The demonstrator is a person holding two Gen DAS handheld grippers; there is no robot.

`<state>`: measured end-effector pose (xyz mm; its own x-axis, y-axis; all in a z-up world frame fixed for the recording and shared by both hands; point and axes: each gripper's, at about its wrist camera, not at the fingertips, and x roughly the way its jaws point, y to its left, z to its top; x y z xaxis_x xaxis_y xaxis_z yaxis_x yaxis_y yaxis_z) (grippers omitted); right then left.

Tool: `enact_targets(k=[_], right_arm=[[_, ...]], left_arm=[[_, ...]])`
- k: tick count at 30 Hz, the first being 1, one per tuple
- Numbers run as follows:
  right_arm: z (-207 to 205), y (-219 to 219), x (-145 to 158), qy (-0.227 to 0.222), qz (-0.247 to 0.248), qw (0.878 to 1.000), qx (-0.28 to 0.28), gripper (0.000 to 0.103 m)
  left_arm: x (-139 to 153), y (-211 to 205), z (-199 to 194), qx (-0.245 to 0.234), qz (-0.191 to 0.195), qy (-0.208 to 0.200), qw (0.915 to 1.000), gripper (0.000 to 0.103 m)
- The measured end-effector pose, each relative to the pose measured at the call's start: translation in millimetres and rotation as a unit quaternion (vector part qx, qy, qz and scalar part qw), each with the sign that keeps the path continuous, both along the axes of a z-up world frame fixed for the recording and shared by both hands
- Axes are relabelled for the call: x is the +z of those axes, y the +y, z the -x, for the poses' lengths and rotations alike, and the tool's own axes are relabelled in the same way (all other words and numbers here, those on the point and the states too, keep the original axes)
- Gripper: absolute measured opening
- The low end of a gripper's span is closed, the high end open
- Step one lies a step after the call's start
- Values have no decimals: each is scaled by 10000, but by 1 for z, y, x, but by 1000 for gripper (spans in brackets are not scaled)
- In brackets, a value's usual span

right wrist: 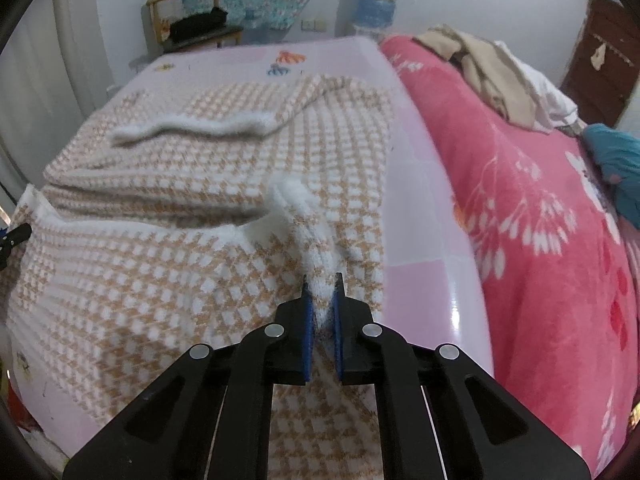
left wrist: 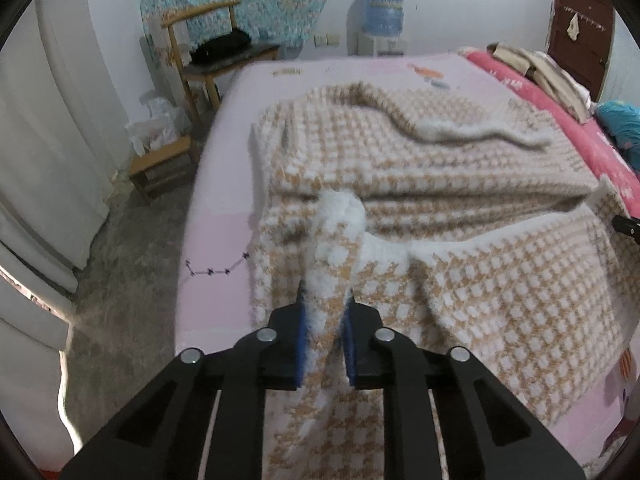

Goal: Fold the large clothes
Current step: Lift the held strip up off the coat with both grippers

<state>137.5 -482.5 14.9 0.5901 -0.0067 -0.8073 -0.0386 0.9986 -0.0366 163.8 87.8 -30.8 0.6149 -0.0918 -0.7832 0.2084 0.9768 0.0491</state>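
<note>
A large fuzzy sweater [left wrist: 440, 168] with a tan and white check lies on the pink bed sheet [left wrist: 224, 240]; it also shows in the right wrist view [right wrist: 200, 160]. Its far part is folded, with a sleeve laid across the top. My left gripper [left wrist: 325, 300] is shut on the sweater's near left hem, lifted above the bed. My right gripper [right wrist: 322, 284] is shut on the near right hem, also lifted. The white ribbed edge bunches up past each pair of blue pads.
A red flowered blanket [right wrist: 540, 220] with beige clothes [right wrist: 492, 68] on it lies to the right. A wooden chair [left wrist: 208, 40] and a low stool [left wrist: 160, 168] stand left of the bed. A water dispenser [left wrist: 384, 12] stands by the far wall.
</note>
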Motion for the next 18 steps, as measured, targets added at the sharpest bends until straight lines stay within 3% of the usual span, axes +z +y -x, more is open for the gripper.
enact_targets(k=[5, 11, 18], right_arm=[[24, -6, 29, -416, -78, 9990, -129, 6], [48, -14, 68, -930, -110, 9953, -249, 5], [26, -22, 106, -1487, -240, 9884, -202, 5]], left_arm=[[29, 9, 28, -74, 322, -617, 9976, 12], [74, 12, 56, -292, 550, -1410, 9881, 11], [119, 4, 34, -410, 581, -2018, 9768, 11]])
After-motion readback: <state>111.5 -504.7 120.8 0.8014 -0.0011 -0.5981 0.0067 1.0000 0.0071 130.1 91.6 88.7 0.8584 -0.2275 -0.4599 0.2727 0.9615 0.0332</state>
